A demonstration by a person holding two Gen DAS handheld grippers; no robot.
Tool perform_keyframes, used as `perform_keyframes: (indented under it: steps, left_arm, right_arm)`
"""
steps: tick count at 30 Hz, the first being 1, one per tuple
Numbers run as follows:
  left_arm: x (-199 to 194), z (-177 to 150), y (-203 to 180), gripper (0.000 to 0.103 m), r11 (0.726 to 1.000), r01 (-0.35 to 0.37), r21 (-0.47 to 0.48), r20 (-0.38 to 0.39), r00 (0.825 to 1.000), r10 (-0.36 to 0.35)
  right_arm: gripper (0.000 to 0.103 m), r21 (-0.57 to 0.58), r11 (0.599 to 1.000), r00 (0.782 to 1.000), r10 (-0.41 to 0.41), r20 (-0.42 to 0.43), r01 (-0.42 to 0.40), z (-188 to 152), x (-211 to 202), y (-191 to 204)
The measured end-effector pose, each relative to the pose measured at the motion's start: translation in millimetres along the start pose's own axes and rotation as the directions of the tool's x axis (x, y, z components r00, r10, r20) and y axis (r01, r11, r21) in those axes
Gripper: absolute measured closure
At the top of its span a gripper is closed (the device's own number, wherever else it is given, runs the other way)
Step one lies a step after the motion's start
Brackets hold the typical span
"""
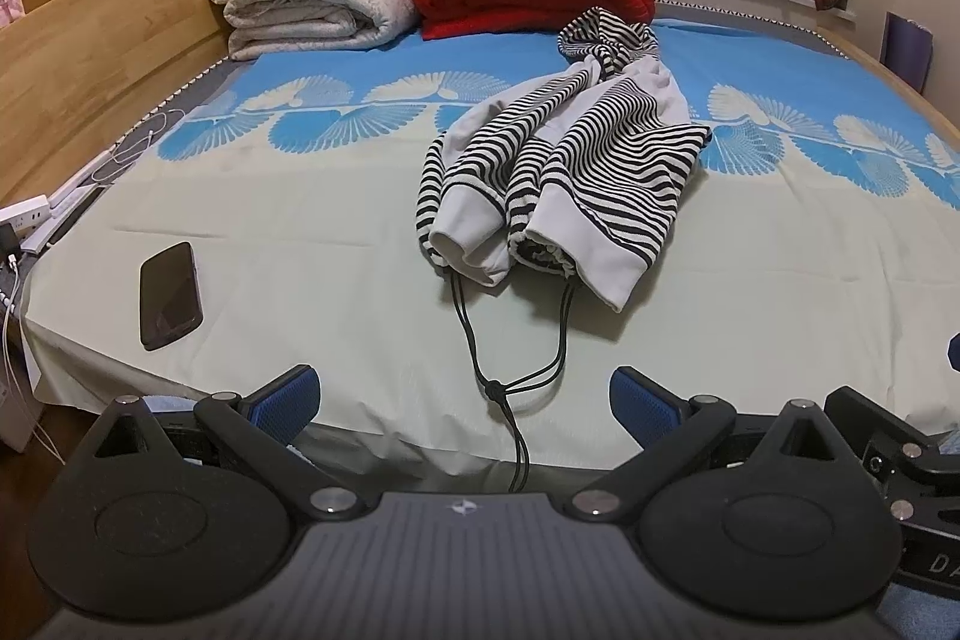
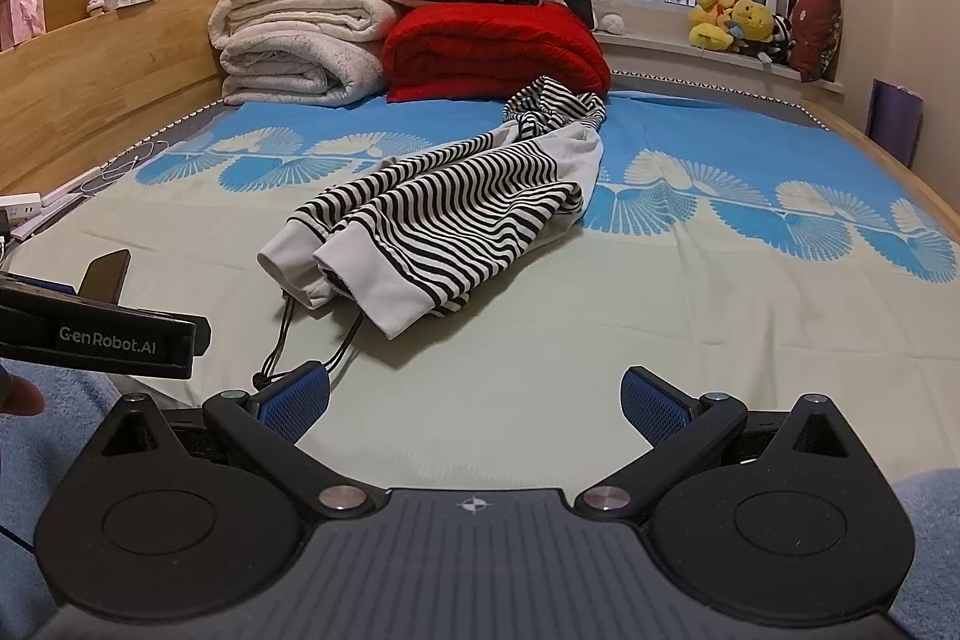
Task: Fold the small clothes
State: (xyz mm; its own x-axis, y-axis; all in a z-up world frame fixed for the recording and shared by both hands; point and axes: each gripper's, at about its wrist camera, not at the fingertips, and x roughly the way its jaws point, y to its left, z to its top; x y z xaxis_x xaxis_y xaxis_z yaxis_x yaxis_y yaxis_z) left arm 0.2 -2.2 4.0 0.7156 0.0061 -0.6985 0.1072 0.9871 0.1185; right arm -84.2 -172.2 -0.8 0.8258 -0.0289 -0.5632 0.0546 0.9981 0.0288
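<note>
A crumpled black-and-white striped garment with grey cuffs (image 1: 558,160) lies near the middle of the bed (image 1: 300,232), its cuffs toward the near edge. Its black drawstring cord (image 1: 510,376) trails to that edge, ending between the fingers of the left claw (image 1: 463,394), whose jaws stand wide apart and empty. The right claw (image 2: 474,400) is likewise spread apart, empty, with the garment ahead and to its left. The left claw's side reads "GenRobot.AI". A black phone (image 1: 170,295) lies near the bed's left edge.
</note>
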Motion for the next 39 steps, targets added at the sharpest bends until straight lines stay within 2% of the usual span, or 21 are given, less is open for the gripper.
perform_keyframes:
  steps: [39]
  left_arm:
    - [1.5,-0.7,1.0,0.0,1.0,0.002,-0.001,-0.005,1.0,-0.002]
  right_arm:
    - [0.001,-0.003,1.0,1.0,0.011,-0.019,-0.011,-0.1,3.1,0.8]
